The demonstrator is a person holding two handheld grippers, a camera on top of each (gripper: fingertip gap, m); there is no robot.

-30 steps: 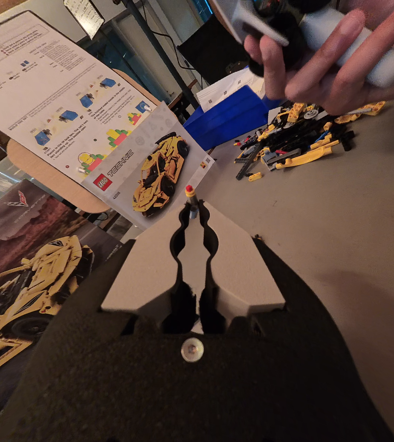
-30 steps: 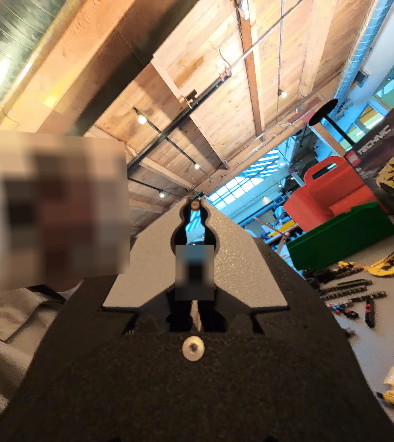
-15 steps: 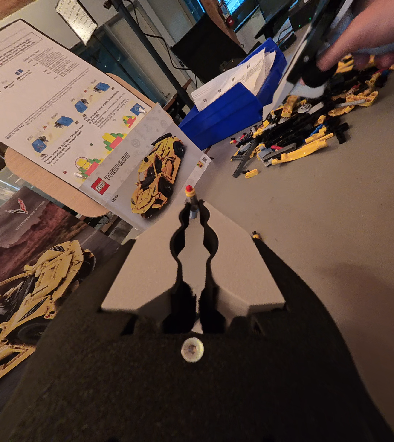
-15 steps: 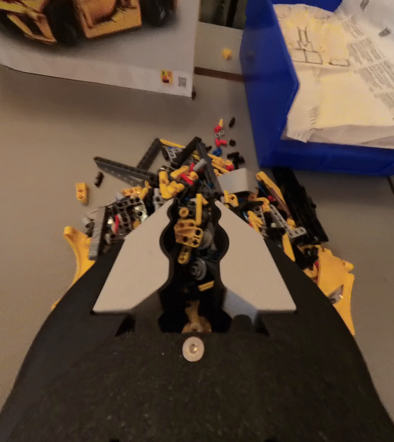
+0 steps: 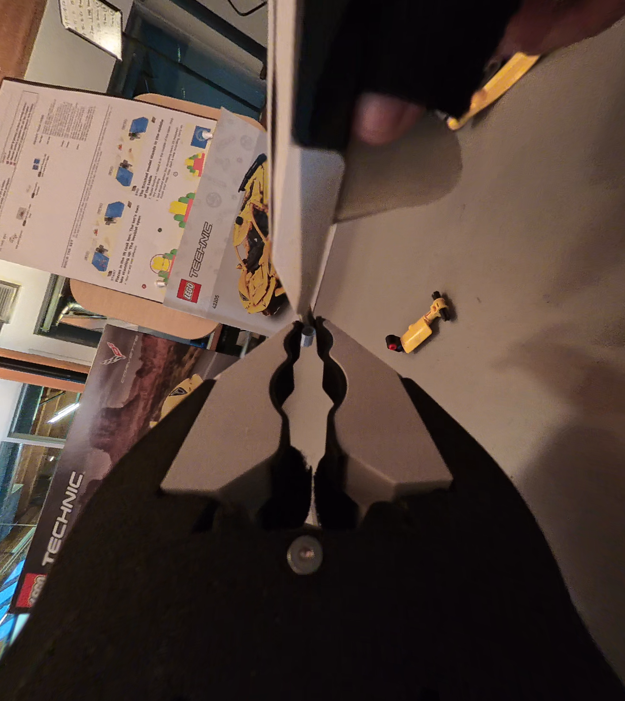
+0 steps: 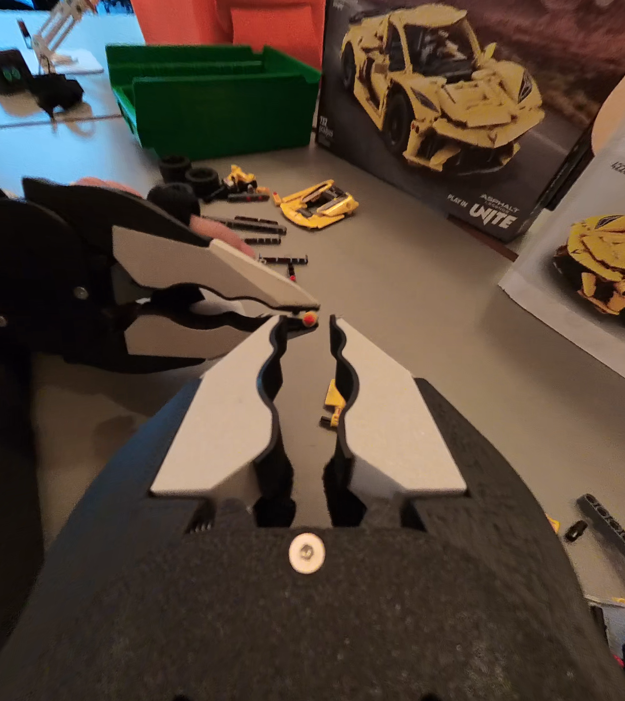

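Note:
My left gripper (image 5: pixel 306 329) is shut on a small pin; its grey sleeve (image 5: pixel 308 337) shows between the tips. In the right wrist view the left gripper (image 6: pixel 297 314) reaches in from the left, and the pin's red tip (image 6: pixel 309 318) sticks out of it. My right gripper (image 6: pixel 305 322) is open, its jaws on either side of that red tip, with no visible contact. In the left wrist view the right gripper (image 5: pixel 305 309) comes down from above, tip to tip. A small yellow assembly (image 5: pixel 419 333) lies on the grey table (image 5: pixel 531 379) beneath; it also shows in the right wrist view (image 6: pixel 333 404).
A green bin (image 6: pixel 220 95) and a box with a yellow car picture (image 6: pixel 455 95) stand at the back. A booklet (image 6: pixel 607 265) lies to the right. Black tyres (image 6: pixel 189 174), a yellow body panel (image 6: pixel 318 205) and black beams (image 6: pixel 261 227) lie beyond the grippers. A long black beam (image 6: pixel 622 546) lies near right. Less than 4 cm separates the two grippers' tips.
My right gripper swung from pointing at the ceiling, over the parts pile, to the left gripper's tip, and its jaws opened. My left gripper rolled and still holds the pin.

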